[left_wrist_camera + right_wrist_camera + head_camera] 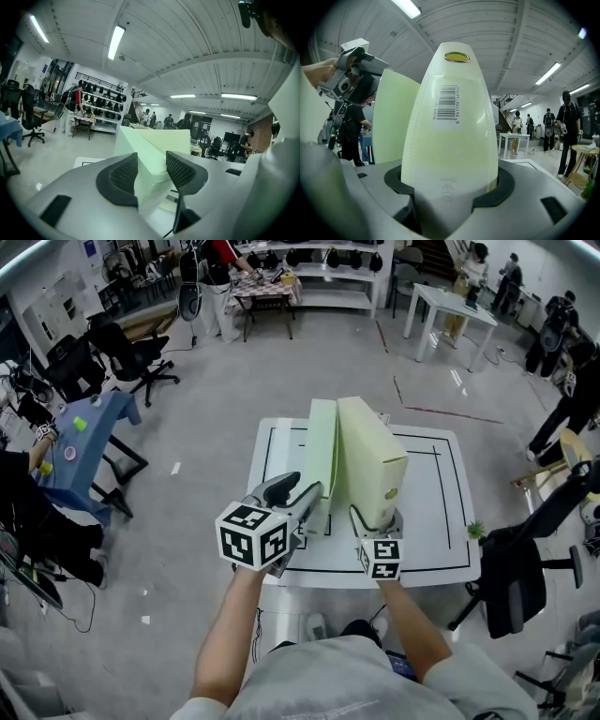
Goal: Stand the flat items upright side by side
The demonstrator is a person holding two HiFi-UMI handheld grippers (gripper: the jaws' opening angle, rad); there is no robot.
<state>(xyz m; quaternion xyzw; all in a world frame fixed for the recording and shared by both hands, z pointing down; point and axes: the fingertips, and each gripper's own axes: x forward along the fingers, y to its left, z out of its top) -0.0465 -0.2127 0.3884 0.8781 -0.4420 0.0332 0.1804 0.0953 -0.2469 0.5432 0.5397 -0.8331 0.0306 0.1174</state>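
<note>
The thick box (370,460) is clamped in the right gripper (375,521), and the thin box (322,451) is pinched in the left gripper (312,495). Both are stood upright just beside each other on the table (441,549). If let go carelessly, the thin box could be toppled, its base being narrow.

head view steeply down, gripper views close and level, same boxes (370,465)

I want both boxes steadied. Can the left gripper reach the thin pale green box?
Likely yes: the left gripper has the thin pale green box between its jaws, nothing blocking.
</note>
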